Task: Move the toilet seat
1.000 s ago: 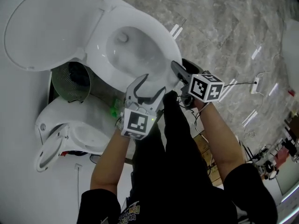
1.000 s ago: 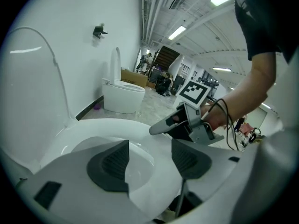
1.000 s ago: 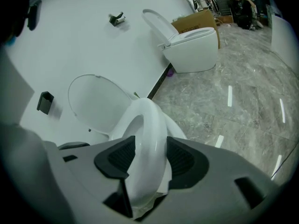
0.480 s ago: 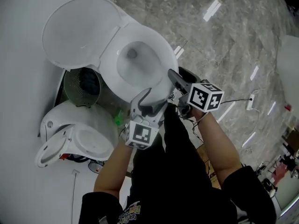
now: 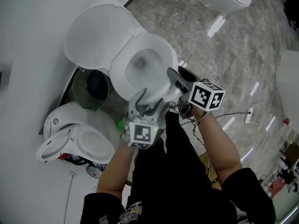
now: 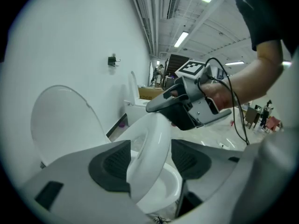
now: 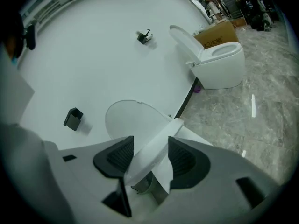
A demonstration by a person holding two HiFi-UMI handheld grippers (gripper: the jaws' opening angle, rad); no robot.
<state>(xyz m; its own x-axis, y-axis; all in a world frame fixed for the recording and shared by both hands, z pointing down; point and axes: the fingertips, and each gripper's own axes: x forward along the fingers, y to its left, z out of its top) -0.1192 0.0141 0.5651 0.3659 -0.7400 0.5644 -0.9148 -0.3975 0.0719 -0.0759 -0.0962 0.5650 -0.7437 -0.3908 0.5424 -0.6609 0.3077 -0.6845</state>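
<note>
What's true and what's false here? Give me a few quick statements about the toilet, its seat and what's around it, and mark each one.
1. The white toilet lid stands raised. True.
2. The white oval seat ring lies flat on the bowl. False: it is tilted up off the bowl.
3. The left tool is empty. False: its jaws are closed on the seat ring.
4. A dark mesh waste bin stands beside the toilet. True.
5. The floor is wooden planks. False: it is a grey marbled floor.
</note>
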